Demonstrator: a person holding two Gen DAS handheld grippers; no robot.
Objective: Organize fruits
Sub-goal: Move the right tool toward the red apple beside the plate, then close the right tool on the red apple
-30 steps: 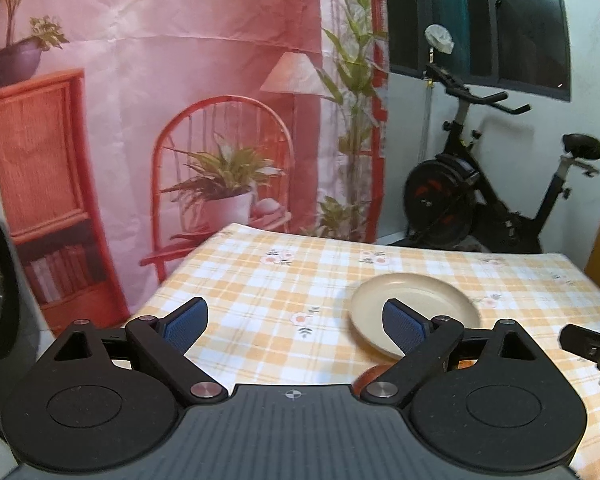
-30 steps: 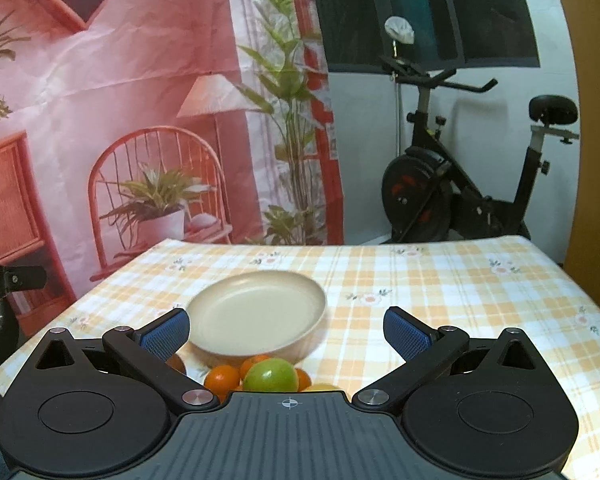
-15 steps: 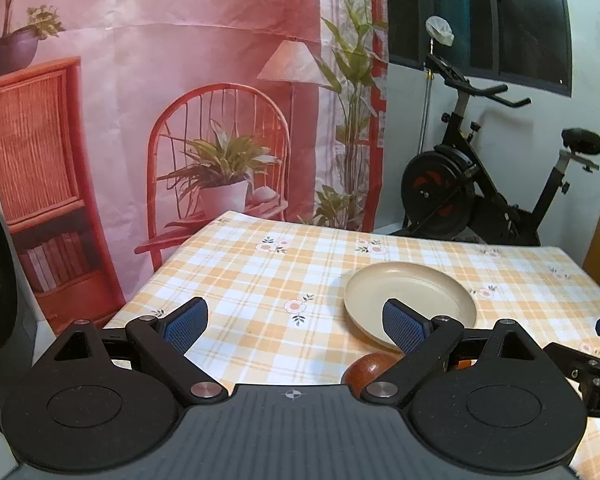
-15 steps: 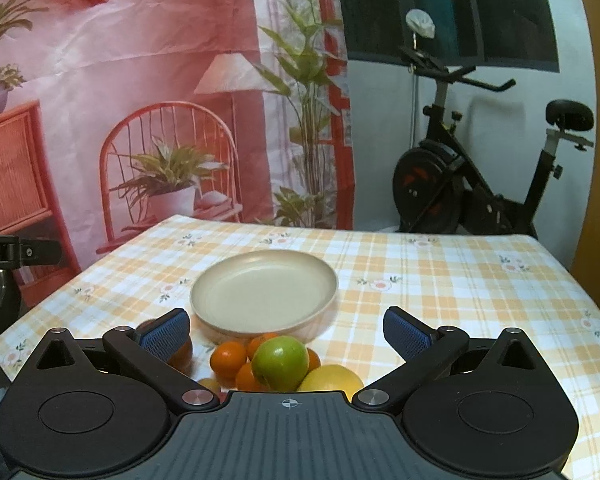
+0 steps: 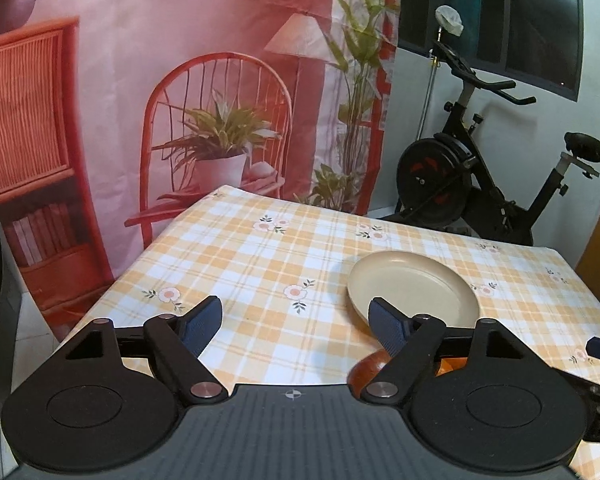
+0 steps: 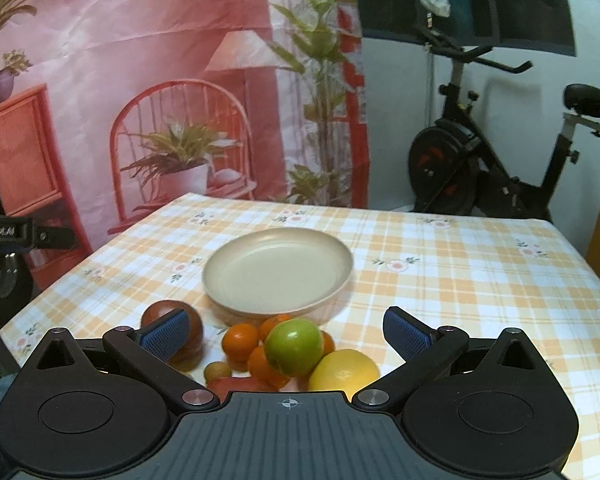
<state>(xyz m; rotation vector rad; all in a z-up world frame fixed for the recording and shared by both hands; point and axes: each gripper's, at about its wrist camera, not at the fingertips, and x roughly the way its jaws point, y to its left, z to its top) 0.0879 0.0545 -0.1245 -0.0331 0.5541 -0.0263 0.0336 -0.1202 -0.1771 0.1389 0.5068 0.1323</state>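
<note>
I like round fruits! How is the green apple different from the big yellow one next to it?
The green apple is green and sits on top of the small oranges; the yellow fruit is yellow and sits lower, nearer the camera. The yellow fruit's skin looks duller, while the green apple's is shinier. Both are round, in one pile, in front of the empty plate.

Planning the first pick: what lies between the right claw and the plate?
In the right wrist view, the fruit pile sits between the right claw and the plate: a green apple atop oranges, beside a lemon.
</note>
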